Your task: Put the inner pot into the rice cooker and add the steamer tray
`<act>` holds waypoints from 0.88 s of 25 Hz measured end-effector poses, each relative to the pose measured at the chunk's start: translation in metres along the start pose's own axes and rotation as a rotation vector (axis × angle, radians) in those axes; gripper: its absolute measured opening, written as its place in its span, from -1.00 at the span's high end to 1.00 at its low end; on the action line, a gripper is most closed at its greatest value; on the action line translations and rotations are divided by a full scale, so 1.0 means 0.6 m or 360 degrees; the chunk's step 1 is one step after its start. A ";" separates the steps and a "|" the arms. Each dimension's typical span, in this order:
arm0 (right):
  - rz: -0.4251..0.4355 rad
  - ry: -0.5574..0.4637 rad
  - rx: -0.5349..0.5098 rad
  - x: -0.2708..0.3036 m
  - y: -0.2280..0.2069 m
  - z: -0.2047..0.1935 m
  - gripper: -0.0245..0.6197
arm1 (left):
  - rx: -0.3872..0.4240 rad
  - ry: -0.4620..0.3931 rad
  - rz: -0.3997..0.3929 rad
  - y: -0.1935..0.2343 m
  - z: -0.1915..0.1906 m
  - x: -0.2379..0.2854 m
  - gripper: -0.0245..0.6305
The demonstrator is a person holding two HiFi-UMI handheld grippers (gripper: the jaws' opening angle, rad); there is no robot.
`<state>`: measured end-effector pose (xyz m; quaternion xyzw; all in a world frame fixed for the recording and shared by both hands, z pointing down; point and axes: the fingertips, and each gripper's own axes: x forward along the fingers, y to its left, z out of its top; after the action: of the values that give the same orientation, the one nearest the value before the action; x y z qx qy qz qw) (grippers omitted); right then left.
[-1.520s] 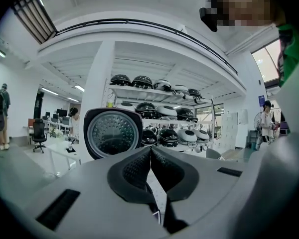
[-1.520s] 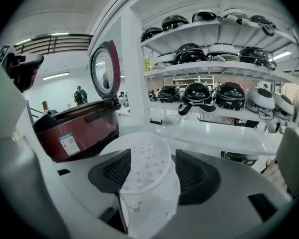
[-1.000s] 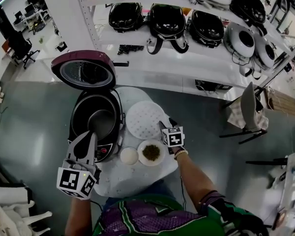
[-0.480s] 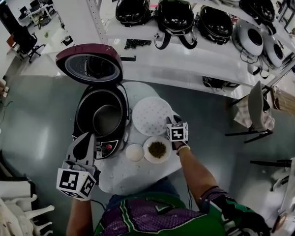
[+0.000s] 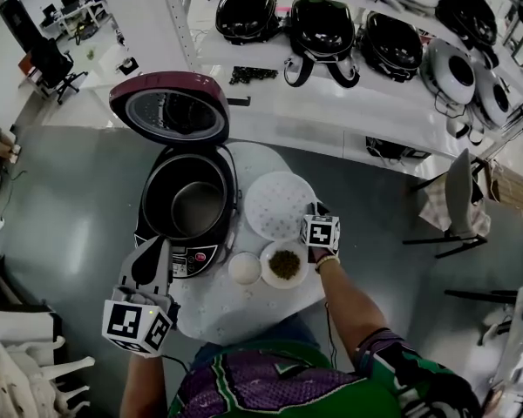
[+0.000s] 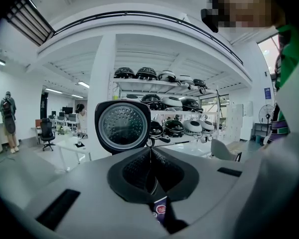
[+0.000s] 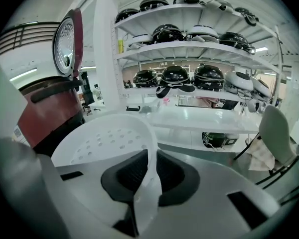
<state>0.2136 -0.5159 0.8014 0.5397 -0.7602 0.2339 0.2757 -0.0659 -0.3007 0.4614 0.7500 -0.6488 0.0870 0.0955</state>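
I judge the steamer tray light, thin and stiff, so the right gripper, jaws just closing, pinches its rim, while the left gripper is pressed together, empty.

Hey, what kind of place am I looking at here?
Likely a lab or product-testing workshop, not a home kitchen: shelves lined with many rice cookers, an office chair behind, and one open rice cooker on a small round table.
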 end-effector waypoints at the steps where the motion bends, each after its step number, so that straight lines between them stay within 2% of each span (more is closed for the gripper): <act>1: -0.0008 -0.0007 0.0010 0.001 -0.001 0.002 0.77 | 0.0000 -0.0001 0.0006 0.001 0.001 -0.002 0.86; 8: -0.0023 -0.0075 0.0140 0.000 -0.015 0.017 0.83 | 0.0015 -0.0005 0.0016 0.001 0.006 -0.006 0.86; 13: -0.0004 -0.0119 0.0198 -0.002 -0.017 0.028 0.84 | 0.0118 0.0002 0.0018 -0.005 0.005 -0.007 0.86; 22: 0.0005 -0.0158 0.0348 -0.020 -0.020 0.041 0.84 | 0.0064 -0.0027 0.0061 0.016 0.011 -0.029 0.86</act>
<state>0.2240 -0.5272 0.7757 0.5764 -0.7436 0.2889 0.1769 -0.0776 -0.2868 0.4511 0.7398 -0.6620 0.0956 0.0732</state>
